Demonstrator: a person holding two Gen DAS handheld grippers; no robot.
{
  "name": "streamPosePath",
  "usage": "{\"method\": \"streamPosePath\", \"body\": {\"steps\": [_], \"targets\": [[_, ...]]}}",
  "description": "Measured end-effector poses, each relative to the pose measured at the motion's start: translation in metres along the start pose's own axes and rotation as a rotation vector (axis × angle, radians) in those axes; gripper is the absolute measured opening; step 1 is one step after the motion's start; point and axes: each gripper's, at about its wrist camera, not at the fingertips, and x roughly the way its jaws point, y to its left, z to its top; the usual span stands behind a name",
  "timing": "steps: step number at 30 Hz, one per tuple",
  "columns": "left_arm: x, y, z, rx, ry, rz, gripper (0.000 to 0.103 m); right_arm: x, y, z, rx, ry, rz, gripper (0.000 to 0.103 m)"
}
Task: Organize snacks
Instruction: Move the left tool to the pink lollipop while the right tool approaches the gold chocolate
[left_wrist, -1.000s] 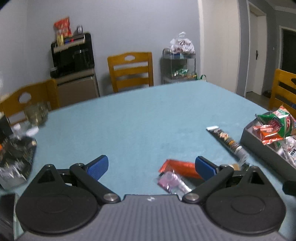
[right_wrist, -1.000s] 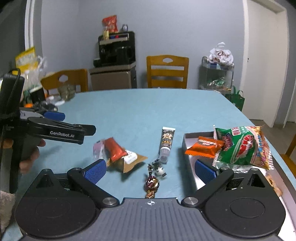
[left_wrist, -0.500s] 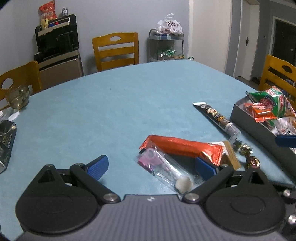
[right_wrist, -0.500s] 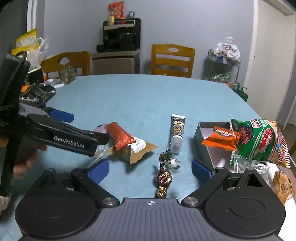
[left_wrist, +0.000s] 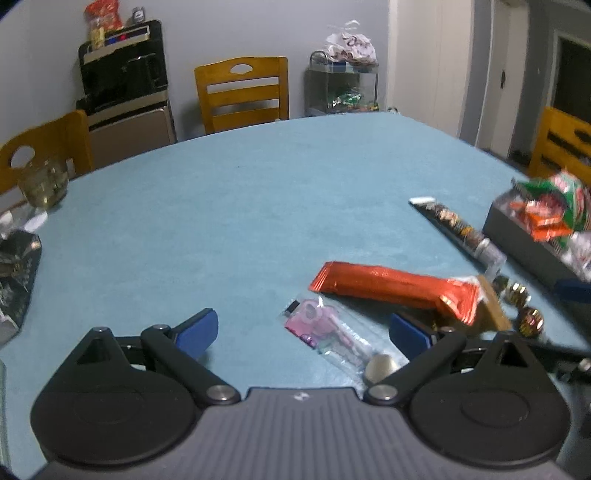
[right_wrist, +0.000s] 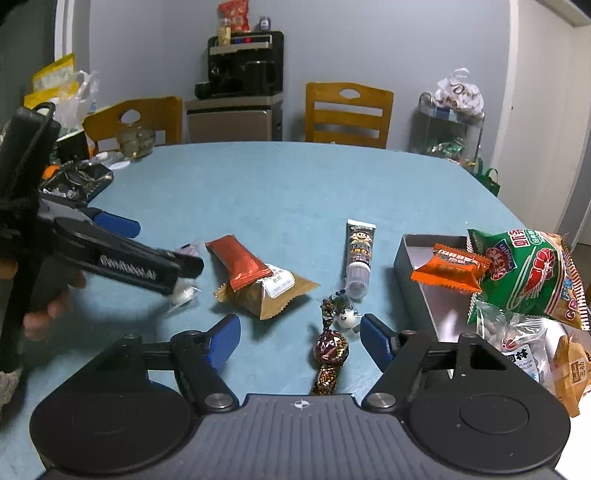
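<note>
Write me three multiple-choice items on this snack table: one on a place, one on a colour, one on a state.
1. Where does the small orange snack packet lie?
A. in the grey open box
B. on a chair
C. under the tube

2. What colour is the tablecloth?
A. red
B. light blue
C. yellow

3. How does the tall printed squeeze tube rest?
A. upright
B. hanging
C. flat on the cloth

Answers: 1 A, the packet sits over the box's rim and floor. 2 B, the cloth is pale blue in both views. 3 C, its whole length lies along the cloth, cap toward the camera.
</note>
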Motion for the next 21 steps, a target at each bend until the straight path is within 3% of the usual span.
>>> {"method": "streamPosePath", "body": {"steps": [5,10,21], "targets": [[-0.002,-0.009,-0.002,0.007,-0.010,-0.044,0.100,0.004,-0.001,-0.003,0.004,0.009,0.005,0.066],[0.007,-0.014,-0.005,0.011,0.033,-0.029,0.088,0.009,-0.001,-0.006,0.008,0.017,0.001,0.058],[0.008,-0.012,-0.007,0.000,0.073,-0.072,0.078,0.017,-0.006,-0.006,0.039,0.028,-0.019,0.051]]}}
